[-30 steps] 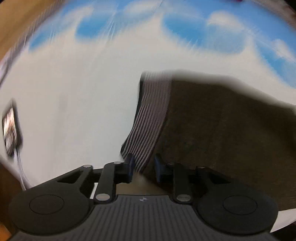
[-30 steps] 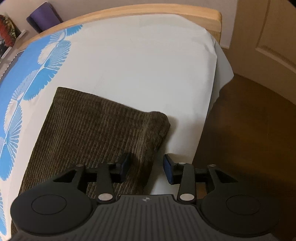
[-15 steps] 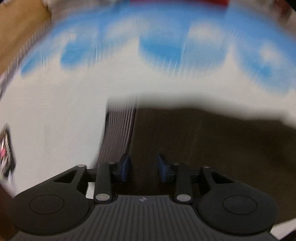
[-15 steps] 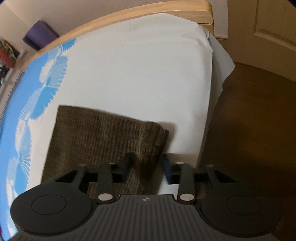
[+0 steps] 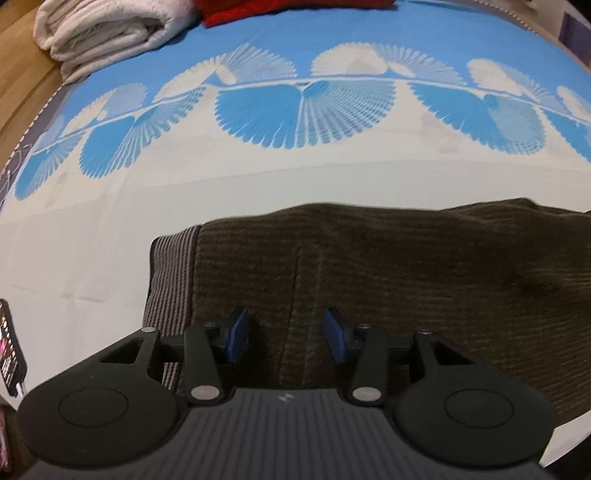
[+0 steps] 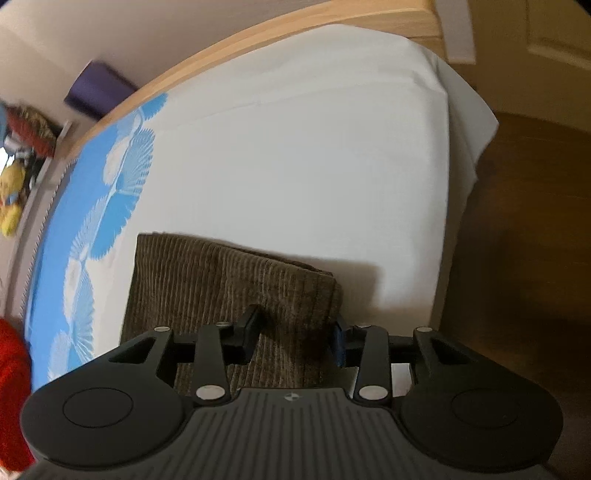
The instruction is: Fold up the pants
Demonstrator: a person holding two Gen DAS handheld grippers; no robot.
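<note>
Left wrist view: my left gripper [image 5: 286, 334] hovers with jaws apart over the brown corduroy pants [image 5: 388, 280], folded on the white-and-blue bedsheet [image 5: 258, 177] | right wrist view: my right gripper [image 6: 295, 334], jaws parted, straddles the pants' [image 6: 221, 280] corner near the bed's edge | folded white towel [image 5: 107, 33] beyond.

No words, numbers or brand names can be read in either view. The only signs are a small pale emblem stamped at the top middle of each ribbed gripper body, on the left gripper [image 5: 285, 339] and on the right gripper [image 6: 295, 338], too small to make out. A phone [image 5: 9, 347] lies left of the left gripper with a lit screen, but its marks are only blurred pink and white specks.
</note>
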